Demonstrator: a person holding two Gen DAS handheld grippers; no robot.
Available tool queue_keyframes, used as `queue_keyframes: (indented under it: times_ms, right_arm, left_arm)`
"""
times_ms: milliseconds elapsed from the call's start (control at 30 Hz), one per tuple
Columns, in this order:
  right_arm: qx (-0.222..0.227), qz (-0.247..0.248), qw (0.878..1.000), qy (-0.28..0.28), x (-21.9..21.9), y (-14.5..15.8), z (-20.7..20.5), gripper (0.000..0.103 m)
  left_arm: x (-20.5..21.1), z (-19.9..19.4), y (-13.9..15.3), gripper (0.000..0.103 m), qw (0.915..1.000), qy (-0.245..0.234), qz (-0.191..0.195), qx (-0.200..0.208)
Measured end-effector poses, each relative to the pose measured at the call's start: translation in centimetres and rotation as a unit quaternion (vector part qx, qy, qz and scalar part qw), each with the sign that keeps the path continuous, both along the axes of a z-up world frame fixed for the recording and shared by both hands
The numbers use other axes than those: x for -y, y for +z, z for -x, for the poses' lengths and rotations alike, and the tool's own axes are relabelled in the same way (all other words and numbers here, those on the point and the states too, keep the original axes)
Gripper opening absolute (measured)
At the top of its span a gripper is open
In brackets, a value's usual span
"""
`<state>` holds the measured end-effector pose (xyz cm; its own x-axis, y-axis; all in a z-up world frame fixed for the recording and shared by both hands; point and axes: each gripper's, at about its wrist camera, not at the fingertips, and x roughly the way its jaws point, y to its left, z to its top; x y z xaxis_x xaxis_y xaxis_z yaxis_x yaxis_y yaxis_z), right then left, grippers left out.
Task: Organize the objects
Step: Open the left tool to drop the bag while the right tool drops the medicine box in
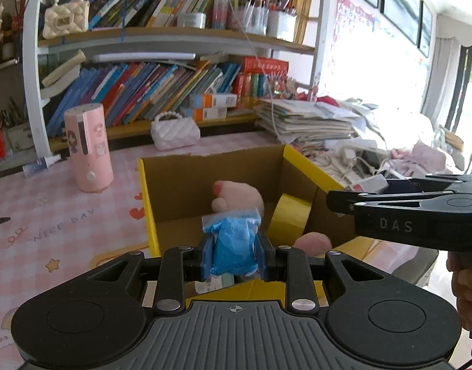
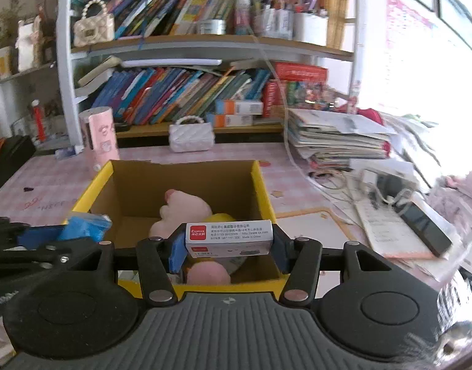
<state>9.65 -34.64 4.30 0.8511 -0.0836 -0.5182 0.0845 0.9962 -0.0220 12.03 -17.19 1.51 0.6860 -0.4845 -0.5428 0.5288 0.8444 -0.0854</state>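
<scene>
Left wrist: blue bag (image 1: 234,248) hides plush (image 1: 236,199) lower part in box (image 1: 211,166).

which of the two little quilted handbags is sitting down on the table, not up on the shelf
The white quilted handbag with the pearl handle, in front of the lower books. The cream one sits on the upper shelf.
</scene>
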Motion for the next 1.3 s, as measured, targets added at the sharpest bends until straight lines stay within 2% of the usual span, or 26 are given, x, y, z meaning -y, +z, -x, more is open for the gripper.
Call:
queue_keyframes:
  times_ms: [500, 667, 833, 1000, 1200, 1300]
  right_arm:
    - [-0.052, -0.002, 0.994, 0.092, -0.1, -3.0, -5.7, 0.052]
    - [-0.075, -0.01, 0.992, 0.104, 0.0, -4.0, -7.0, 0.052]
    - [-0.072, 0.013, 0.989, 0.129, -0.6, -4.4, -7.5, 0.052]
    - [-0.071, 0.056, 0.983, 0.159, -1.6, -4.8, -7.8, 0.052]
    - [-0.074, 0.073, 0.979, 0.176, -1.8, -5.1, -8.6, 0.052]
    - [-0.087, 0.073, 0.977, 0.181, -1.9, -5.4, -9.2, 0.052]
  left_arm:
    - [1.5, -2.4, -2.0, 0.027, 0.9971, 0.054, -0.038, -0.036]
    - [1.8, -2.4, -2.1, 0.027, 0.9965, 0.061, -0.049, -0.031]
    - [1.9, -2.3, -2.1, 0.028, 0.9962, 0.065, -0.05, -0.027]
    - [2.0, -2.3, -2.1, 0.03, 0.9958, 0.069, -0.055, -0.025]
    - [2.0, -2.0, -1.9, 0.036, 0.9952, 0.075, -0.059, -0.019]
    - [1.8, -1.5, -1.7, 0.045, 0.9949, 0.08, -0.06, -0.009]
